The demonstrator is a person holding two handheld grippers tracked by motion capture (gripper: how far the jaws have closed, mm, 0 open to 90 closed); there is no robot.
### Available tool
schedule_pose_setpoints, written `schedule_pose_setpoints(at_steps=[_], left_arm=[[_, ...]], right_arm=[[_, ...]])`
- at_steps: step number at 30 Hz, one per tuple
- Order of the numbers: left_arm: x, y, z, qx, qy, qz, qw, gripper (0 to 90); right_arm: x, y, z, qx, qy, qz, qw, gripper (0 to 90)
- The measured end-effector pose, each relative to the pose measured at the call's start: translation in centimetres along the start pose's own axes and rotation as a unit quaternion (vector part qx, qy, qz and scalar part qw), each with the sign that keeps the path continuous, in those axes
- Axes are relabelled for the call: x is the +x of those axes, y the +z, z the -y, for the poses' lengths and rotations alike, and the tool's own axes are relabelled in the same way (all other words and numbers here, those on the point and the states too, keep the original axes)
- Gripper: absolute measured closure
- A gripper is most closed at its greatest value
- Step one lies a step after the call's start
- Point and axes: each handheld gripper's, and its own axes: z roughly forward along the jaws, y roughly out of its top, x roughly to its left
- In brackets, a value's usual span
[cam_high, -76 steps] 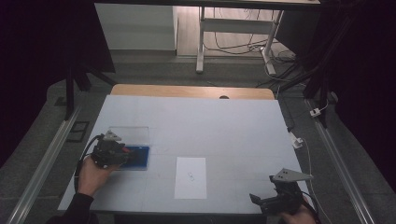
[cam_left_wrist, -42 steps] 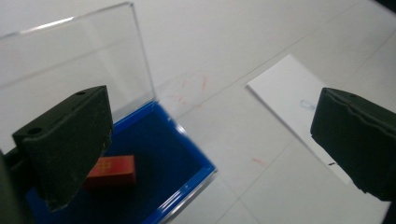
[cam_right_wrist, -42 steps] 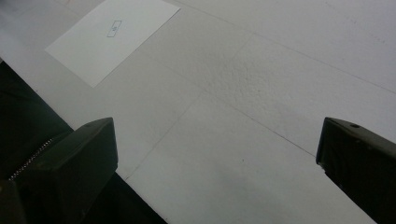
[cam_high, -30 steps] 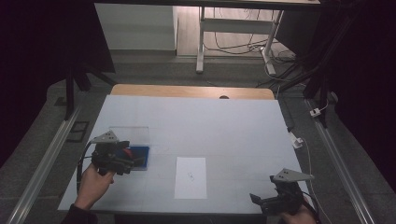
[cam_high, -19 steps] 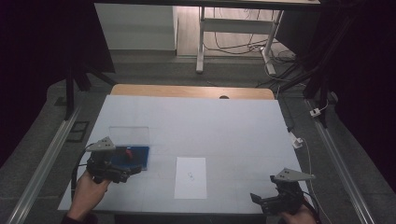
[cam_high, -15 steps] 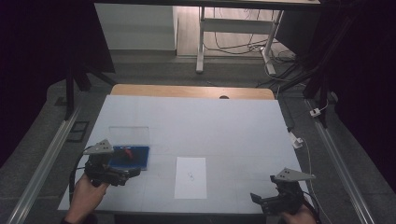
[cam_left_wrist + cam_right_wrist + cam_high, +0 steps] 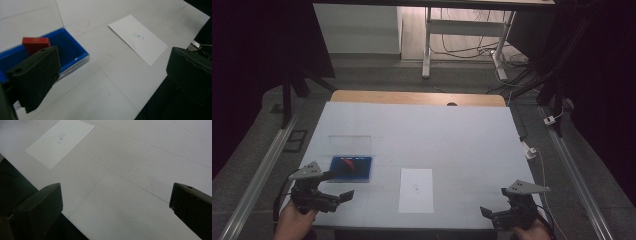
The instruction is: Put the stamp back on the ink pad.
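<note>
An open blue box lies at the table's near left, its clear lid folded back behind it. A small red block rests inside. My left gripper hovers open just in front of the box, nothing between its jaws. In the left gripper view the blue box and red block sit beside the left jaw, and the left gripper is wide open. A white paper sheet lies at near centre. My right gripper stands open over bare table at the near right.
The white table ends in a wooden strip at the far side. Metal rails run along both sides. The paper sheet lies ahead-left of the right gripper; the table's near edge is close by.
My left gripper has drawn back from the blue box toward the near edge, empty. The right gripper has stayed in place.
</note>
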Motion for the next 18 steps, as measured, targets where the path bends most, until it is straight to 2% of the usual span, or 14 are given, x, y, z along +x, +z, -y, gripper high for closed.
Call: schedule_pose_setpoints(at_steps=[9, 18], left_arm=[[0.0, -1.3, 1.6, -0.004, -0.014, -0.011, 0.9998, 0.0], [0.1, -1.9, 3.0, 0.011, -0.027, -0.028, 0.9992, 0.0]], right_arm=[[0.0, 0.1, 0.0, 0.0, -0.001, -0.001, 1.0, 0.0], [0.1, 0.1, 0.0, 0.002, -0.002, -0.001, 1.0, 0.0]])
